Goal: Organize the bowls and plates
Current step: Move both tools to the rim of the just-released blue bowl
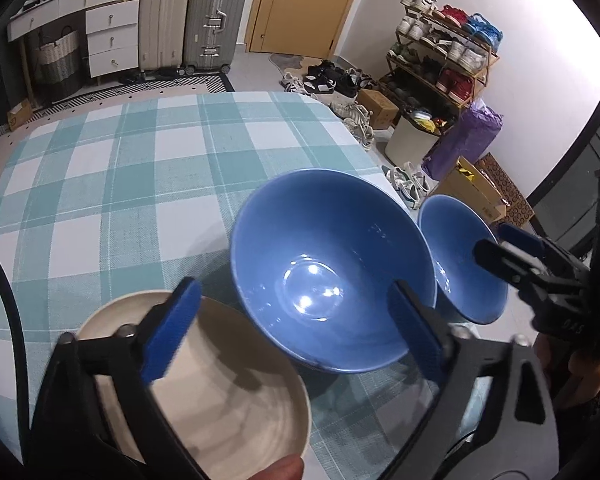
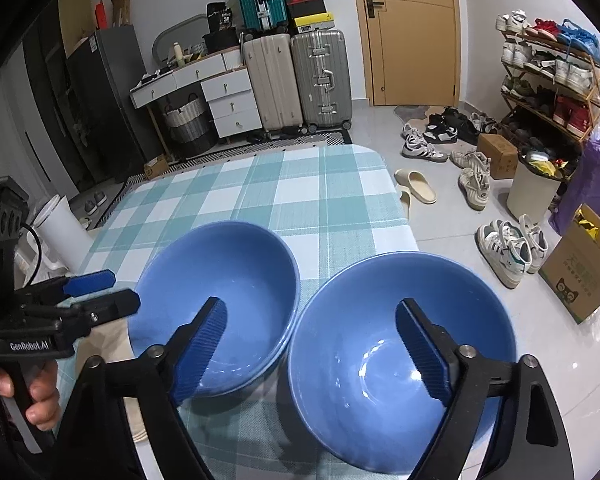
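Two blue bowls stand side by side on the checked tablecloth: one in the middle and one by the table's right edge. A cream plate lies to their left, near the front. My left gripper is open wide, one finger above the plate and the other at the middle bowl's near rim, holding nothing. In the right wrist view my right gripper is open above the gap between the middle bowl and the right bowl. The left gripper shows at the left, held by a hand.
Past the table's right edge the floor holds loose shoes, a cardboard box, a white bin and a shoe rack. Suitcases, a drawer unit and a door line the far wall.
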### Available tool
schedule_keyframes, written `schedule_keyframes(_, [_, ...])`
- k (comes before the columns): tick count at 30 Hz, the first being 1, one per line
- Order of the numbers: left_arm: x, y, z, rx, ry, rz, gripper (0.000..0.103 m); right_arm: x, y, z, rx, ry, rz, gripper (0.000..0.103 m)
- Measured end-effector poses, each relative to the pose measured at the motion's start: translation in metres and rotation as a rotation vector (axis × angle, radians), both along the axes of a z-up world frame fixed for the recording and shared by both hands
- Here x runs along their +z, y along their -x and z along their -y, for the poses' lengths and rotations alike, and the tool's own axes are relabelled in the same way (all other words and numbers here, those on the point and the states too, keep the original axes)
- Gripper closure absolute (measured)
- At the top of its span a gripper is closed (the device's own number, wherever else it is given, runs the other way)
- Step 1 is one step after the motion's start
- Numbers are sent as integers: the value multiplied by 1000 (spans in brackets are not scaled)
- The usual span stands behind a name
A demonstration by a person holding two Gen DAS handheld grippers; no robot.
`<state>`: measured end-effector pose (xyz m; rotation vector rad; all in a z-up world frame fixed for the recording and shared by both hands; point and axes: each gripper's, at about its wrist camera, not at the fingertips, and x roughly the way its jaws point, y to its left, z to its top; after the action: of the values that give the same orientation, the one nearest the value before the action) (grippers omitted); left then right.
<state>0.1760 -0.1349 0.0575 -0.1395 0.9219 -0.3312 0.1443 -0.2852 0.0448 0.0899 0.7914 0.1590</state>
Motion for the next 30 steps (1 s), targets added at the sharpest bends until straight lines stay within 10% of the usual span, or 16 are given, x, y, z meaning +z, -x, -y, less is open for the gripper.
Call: schedule_keyframes(30, [10,38,92,-117,-3,-22,2,25,72,81,-179,-1,85,1])
